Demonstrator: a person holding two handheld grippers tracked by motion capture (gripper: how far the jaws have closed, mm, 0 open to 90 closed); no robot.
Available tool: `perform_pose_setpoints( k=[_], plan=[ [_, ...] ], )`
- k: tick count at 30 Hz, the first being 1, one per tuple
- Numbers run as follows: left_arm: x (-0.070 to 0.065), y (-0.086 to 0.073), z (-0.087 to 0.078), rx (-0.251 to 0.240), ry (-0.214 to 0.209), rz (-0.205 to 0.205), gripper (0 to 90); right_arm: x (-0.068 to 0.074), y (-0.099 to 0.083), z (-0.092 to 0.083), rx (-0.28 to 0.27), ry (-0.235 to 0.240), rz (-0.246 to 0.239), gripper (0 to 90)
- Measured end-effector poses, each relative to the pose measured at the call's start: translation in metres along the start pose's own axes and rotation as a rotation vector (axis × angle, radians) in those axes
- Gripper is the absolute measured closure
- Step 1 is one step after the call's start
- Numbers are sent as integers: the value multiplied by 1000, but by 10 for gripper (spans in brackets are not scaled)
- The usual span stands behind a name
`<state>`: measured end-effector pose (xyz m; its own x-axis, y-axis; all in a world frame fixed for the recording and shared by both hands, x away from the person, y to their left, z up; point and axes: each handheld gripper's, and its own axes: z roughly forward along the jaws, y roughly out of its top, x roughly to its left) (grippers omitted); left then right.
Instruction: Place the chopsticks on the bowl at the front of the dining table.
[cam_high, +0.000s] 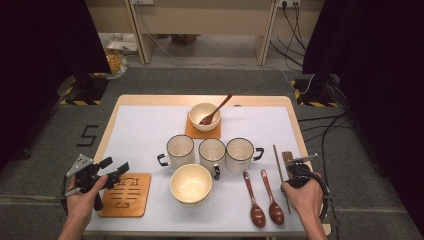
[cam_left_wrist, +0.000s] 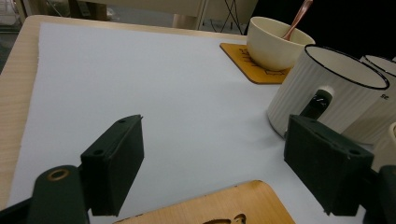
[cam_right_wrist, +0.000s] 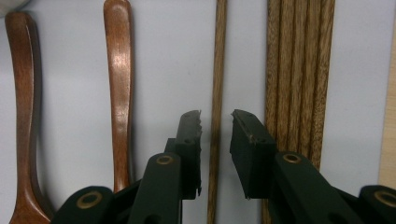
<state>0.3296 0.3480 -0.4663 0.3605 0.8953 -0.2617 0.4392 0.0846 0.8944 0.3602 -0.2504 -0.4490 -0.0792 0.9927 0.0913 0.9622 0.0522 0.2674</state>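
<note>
Chopstick (cam_right_wrist: 217, 70) sits right between the right tool's (cam_right_wrist: 215, 119) jaws, not pinched yet, so pickup's barely begun. Left tool (cam_left_wrist: 212, 163) hangs wide open, holding nothing.

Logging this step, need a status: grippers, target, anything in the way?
Right gripper open, jaws astride single thin wooden chopstick, not clamped. Left gripper open, empty. Chopstick bundle close beside right jaw.

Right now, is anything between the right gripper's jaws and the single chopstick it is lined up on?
Nothing visible. The single chopstick lies between the right gripper's jaws with a small gap on each side. The bundle of chopsticks lies just beyond one jaw, and the nearest spoon beyond the other.
</note>
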Motion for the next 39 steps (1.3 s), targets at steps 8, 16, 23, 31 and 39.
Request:
perform_pose_setpoints(
  k=[8, 16, 23, 31, 39],
  plan=[
    [0, 0, 0, 0, 0, 0, 194, 1, 1, 0, 32, -12, -11, 745],
    [1, 0, -1, 0, 1, 0, 194, 1, 2, 0, 64, -15, -10, 759],
    [1, 0, 0, 0, 1, 0, 195, 2, 2, 2, 85, -23, -22, 774],
    [1, 0, -1, 0, 1, -1, 194, 4, 4, 2, 108, -27, -28, 789],
    [1, 0, -1, 0, 2, -1, 194, 6, 6, 3, 124, -39, -34, 800]
  ],
)
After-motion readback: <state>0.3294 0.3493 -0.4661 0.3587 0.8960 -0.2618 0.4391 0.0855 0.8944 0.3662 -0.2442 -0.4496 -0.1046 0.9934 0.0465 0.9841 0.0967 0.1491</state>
